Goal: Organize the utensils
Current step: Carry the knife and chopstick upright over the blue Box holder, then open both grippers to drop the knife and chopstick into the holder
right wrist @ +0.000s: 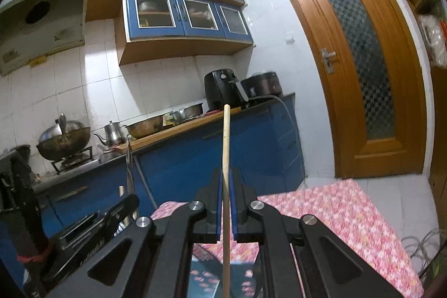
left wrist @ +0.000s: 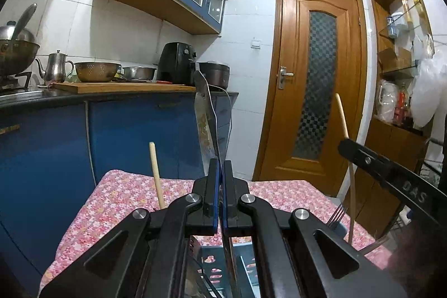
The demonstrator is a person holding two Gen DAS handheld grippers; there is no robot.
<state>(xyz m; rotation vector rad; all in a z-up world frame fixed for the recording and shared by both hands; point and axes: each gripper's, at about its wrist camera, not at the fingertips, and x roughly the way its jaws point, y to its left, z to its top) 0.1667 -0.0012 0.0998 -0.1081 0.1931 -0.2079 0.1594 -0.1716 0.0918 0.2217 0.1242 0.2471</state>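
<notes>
My left gripper (left wrist: 220,166) is shut on a steel knife (left wrist: 205,116) whose stained blade points upward. My right gripper (right wrist: 226,175) is shut on a long wooden chopstick (right wrist: 225,141) that stands upright between the blue pads. The right gripper (left wrist: 391,175) also shows in the left wrist view, holding that chopstick (left wrist: 343,119). A second wooden stick (left wrist: 156,175) stands upright left of my left gripper. A fork (left wrist: 336,215) sticks up at the lower right. A blue perforated utensil basket (left wrist: 215,267) sits below the left gripper, mostly hidden.
A table with a pink floral cloth (left wrist: 117,197) lies below both grippers. Blue kitchen cabinets (left wrist: 125,136) and a counter with a kettle (left wrist: 56,67), bowls and an air fryer (left wrist: 178,63) stand behind. A wooden door (left wrist: 315,80) is at the right.
</notes>
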